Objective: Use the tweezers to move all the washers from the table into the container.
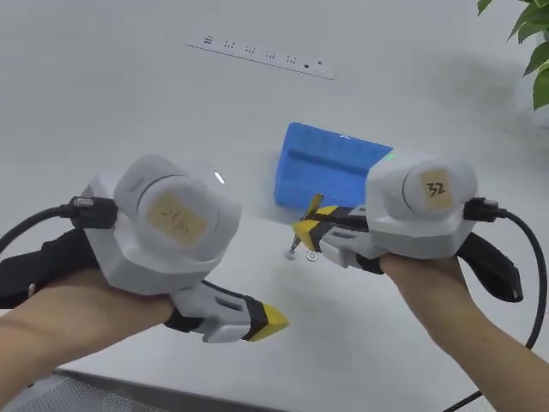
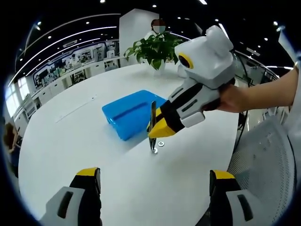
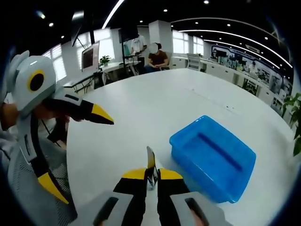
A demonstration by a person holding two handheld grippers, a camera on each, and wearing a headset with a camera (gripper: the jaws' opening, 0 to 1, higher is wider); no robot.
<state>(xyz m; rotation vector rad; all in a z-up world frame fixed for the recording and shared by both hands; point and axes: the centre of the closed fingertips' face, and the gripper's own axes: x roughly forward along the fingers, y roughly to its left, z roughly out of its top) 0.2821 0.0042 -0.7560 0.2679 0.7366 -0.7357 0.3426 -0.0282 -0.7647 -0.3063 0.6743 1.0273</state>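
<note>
R gripper (image 3: 151, 175) is clamping the tweezers (image 3: 150, 157) btwn its 2 yellow-tipped jaws; in the right gripper view the jaws are pressing in close on both sides of the metal, w/ the tweezers sticking forward past the tips. In the left gripper view the tweezers are pointing down at the table (image 1: 129, 112), tip sitting at or just above the surface. 1 washer (image 2: 161, 143) is lying flat on the table right beside that tip, and the head view is showing it just below the R gripper's nose. Can't tell if the tip is pinching anything, as that spot is too small.

Blue container (image 1: 330, 163) is sitting on the table just behind the R gripper, open side up, near the washer but not touching it. In the right gripper view it is lying to the right of the tweezers. Its inside is looking bare where it is showing.

L gripper (image 2: 154, 176) is hanging released, its 2 jaws spread wide apart w/ nothing btwn them. In the head view it is hovering low at the near-left, well apart from the washer, nose angling toward the R gripper. A hand is gripping each tool from behind, cables trailing off both.

A white power strip (image 1: 262, 56) is lying at the far side of the table. Leaves of a plant (image 1: 530, 43) are poking in at the far right.
</note>
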